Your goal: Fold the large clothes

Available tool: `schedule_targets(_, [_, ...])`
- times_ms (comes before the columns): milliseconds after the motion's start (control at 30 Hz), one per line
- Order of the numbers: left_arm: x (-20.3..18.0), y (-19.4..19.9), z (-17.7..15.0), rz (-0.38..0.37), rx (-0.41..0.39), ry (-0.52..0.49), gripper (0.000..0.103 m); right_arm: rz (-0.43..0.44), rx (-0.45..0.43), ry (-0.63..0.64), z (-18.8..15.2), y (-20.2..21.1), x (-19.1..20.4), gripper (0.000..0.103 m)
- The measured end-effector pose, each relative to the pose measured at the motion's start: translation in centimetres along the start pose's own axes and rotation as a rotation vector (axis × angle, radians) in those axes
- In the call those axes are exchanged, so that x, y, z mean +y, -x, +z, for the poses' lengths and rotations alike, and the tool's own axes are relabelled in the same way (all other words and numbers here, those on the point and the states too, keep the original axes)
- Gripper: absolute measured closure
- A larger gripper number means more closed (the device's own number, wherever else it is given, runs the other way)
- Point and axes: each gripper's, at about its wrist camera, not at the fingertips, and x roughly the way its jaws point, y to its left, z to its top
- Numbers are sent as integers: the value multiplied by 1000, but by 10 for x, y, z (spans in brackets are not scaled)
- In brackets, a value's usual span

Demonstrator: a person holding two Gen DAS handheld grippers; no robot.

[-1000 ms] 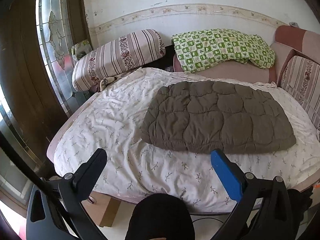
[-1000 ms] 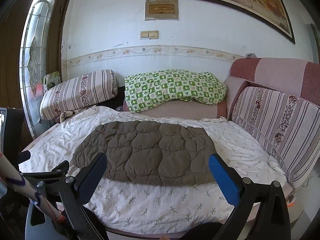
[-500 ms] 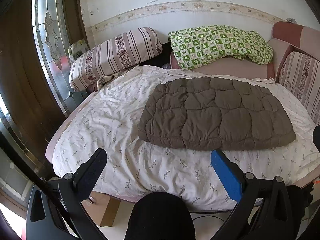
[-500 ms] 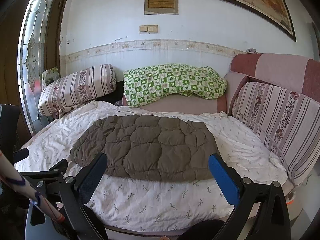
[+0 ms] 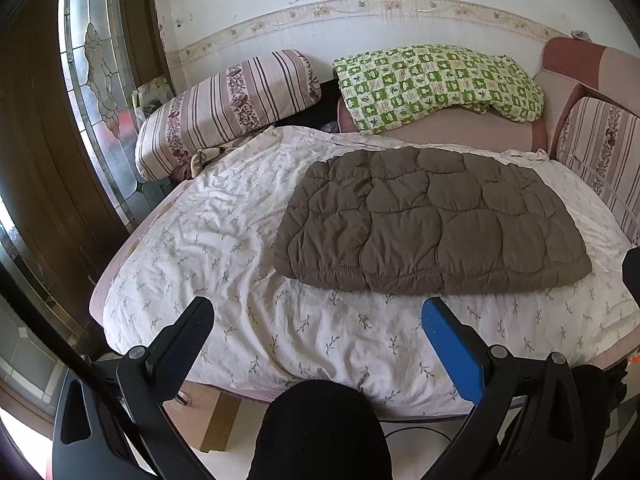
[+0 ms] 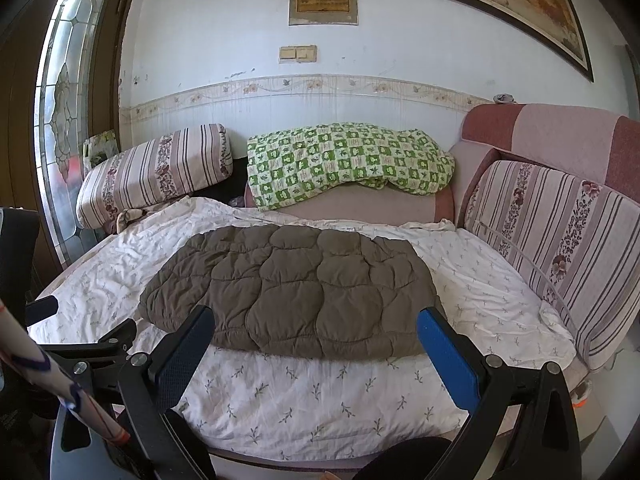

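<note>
A brown quilted garment (image 5: 432,224) lies folded flat in a rough rectangle on the white leaf-print sheet (image 5: 224,248) of the bed; in the right wrist view the garment (image 6: 296,292) sits mid-bed. My left gripper (image 5: 316,312) hangs open off the bed's near edge, short of the garment, with nothing between its fingers. My right gripper (image 6: 316,320) is open too, its tips in line with the garment's near hem but apart from it. The left gripper's frame (image 6: 96,344) shows at lower left in the right wrist view.
A striped bolster (image 5: 228,108) and a green checked blanket (image 5: 436,80) lie at the far end of the bed. A striped sofa back (image 6: 560,248) runs along the right. A wooden door with leaded glass (image 5: 92,80) stands left. A cardboard box (image 5: 212,420) sits under the bed's edge.
Both grippers have risen and pulled back slightly, so the bed and the garment sit a little lower and further off. The garment has not moved. Both stay open.
</note>
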Motion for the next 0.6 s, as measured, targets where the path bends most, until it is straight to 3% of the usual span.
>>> schedule_targets(600, [1,-4,-2,-7,10,-8,0,7,11,5,-8,-3,-2,0])
